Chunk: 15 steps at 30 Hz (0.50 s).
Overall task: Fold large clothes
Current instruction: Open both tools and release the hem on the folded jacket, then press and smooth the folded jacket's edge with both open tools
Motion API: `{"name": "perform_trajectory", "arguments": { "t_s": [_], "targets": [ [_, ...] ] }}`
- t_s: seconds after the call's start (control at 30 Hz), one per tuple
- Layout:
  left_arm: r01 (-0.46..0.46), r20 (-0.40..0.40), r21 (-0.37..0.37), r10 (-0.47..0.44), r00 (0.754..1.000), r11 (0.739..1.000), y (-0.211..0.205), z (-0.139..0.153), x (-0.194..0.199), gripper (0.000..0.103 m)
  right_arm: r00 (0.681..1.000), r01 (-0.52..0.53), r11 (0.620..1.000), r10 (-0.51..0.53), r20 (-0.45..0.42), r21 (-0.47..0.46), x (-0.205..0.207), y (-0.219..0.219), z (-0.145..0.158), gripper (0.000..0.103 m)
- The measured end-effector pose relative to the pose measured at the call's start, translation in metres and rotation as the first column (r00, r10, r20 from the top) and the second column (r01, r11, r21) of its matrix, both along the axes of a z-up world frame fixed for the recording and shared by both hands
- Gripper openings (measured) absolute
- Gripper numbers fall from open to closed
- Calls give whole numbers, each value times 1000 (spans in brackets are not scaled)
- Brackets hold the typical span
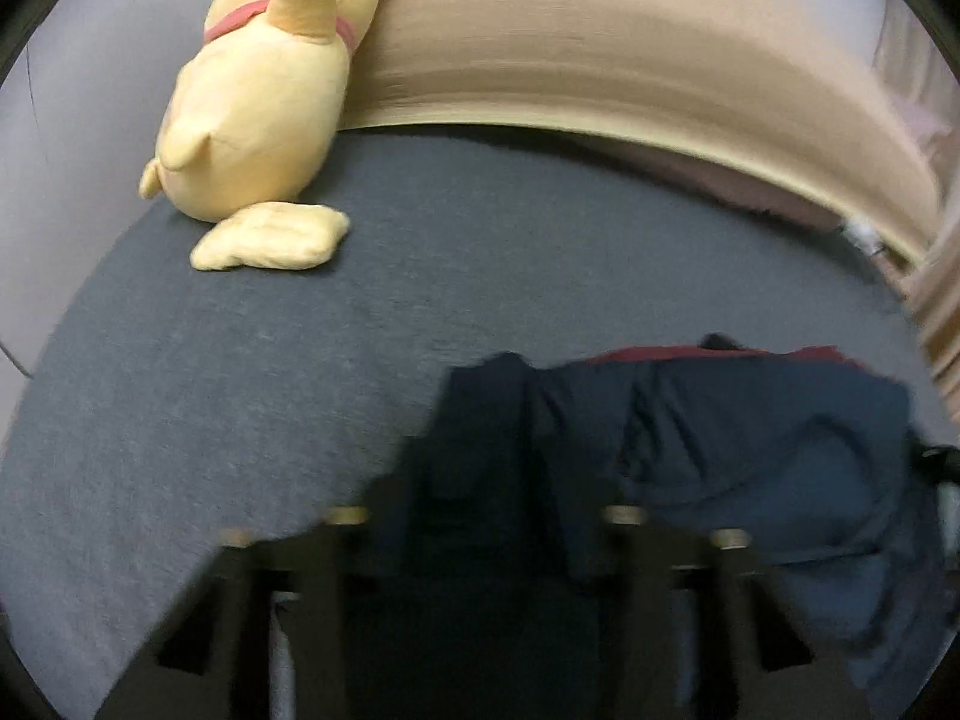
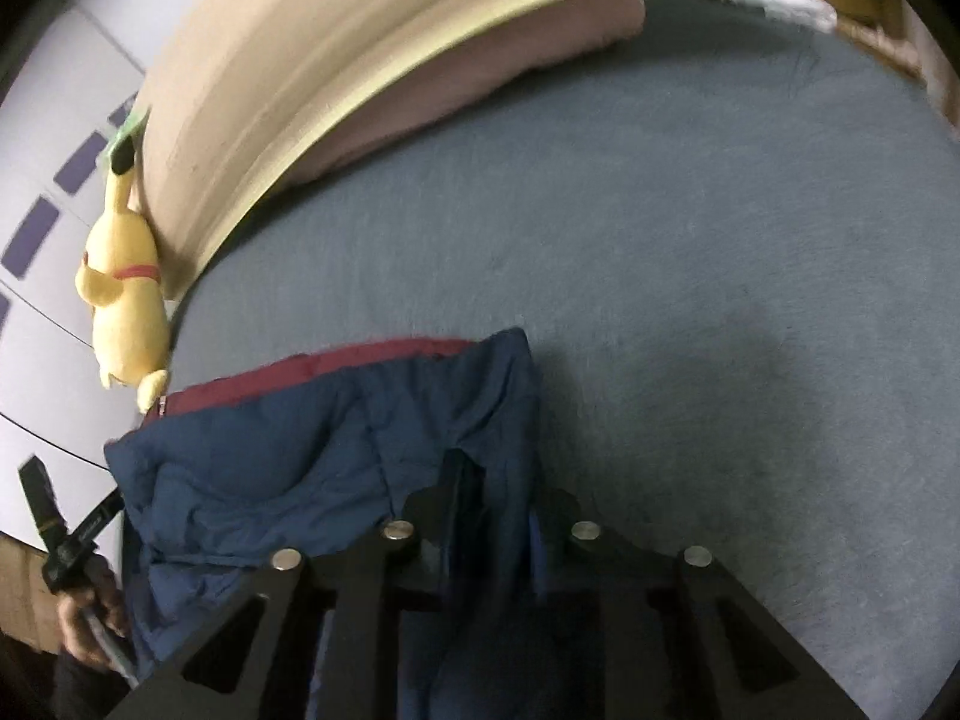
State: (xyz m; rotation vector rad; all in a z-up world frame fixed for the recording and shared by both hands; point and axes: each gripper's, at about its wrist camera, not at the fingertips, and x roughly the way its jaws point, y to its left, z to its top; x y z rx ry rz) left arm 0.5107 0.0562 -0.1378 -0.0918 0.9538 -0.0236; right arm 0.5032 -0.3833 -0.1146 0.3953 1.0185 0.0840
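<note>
A navy blue padded jacket (image 1: 750, 450) with a dark red lining lies on the grey-blue bed sheet (image 1: 240, 390). My left gripper (image 1: 480, 516) is shut on the jacket's left edge, with fabric bunched between its black fingers. My right gripper (image 2: 489, 516) is shut on the jacket's right edge (image 2: 492, 420); the rest of the jacket (image 2: 270, 480) spreads to its left, red lining (image 2: 312, 369) showing at the far edge. The left gripper and the hand holding it (image 2: 78, 552) show at the lower left of the right wrist view.
A yellow plush toy (image 1: 258, 96) leans against the beige headboard (image 1: 600, 48) at the bed's far left; it also shows in the right wrist view (image 2: 126, 300). A pink pillow (image 2: 480, 78) lies under the headboard. A white wall (image 1: 72, 120) is on the left.
</note>
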Motion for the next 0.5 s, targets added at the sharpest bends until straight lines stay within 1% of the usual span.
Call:
{"name": "perform_trajectory", "arguments": {
  "t_s": [0.03, 0.07, 0.1, 0.13, 0.17, 0.23, 0.27, 0.33, 0.37, 0.4, 0.43, 0.47, 0.5],
  "targets": [
    [-13, 1, -10, 13, 1000, 1000, 4, -3, 3, 26, 999, -10, 999, 12, 31, -43, -3, 6, 11, 11],
    [-31, -10, -21, 31, 999, 999, 9, -7, 7, 25, 998, -2, 998, 6, 59, -55, -7, 6, 17, 10],
    [-51, -26, -24, 50, 998, 998, 12, -12, 12, 25, 998, 8, 999, -4, 65, -53, -7, 3, 17, 10],
    [-68, -52, -32, 66, 996, 997, 15, -22, 17, 26, 999, 29, 999, -28, 35, -37, -3, -5, 8, 10],
    [-74, -61, -28, 72, 996, 997, 16, -27, 20, 26, 999, 45, 998, -45, 5, -39, 2, -7, -5, 10],
    [-70, -45, 27, 71, 996, 997, 11, -30, 22, 26, 998, 48, 997, -50, -25, -67, 5, -3, -20, 10],
    [-60, -39, 69, 63, 997, 996, 6, -29, 23, 27, 998, 55, 996, -57, -38, -69, 6, 0, -27, 10],
    [-61, -34, 113, 65, 997, 992, 1, -27, 23, 30, 996, 77, 995, -80, -47, -64, 7, 0, -29, 12],
    [-61, -28, 119, 65, 997, 991, -1, -24, 21, 29, 995, 85, 994, -89, -48, -75, 7, 0, -27, 19],
    [-61, -16, 125, 64, 998, 990, -1, -18, 18, 29, 995, 85, 993, -89, -43, -87, 6, 0, -24, 22],
    [-62, 0, 125, 62, 998, 990, 0, -11, 13, 32, 995, 87, 990, -92, -37, -111, 3, 1, -18, 38],
    [-70, 17, 128, 69, 997, 989, 2, -2, 8, 41, 995, 96, 987, -100, -22, -133, -2, -1, -12, 68],
    [-86, 46, 127, 81, 996, 988, 6, 10, 3, 45, 993, 117, 982, -118, 4, -147, -8, -3, -3, 78]
  ]
}}
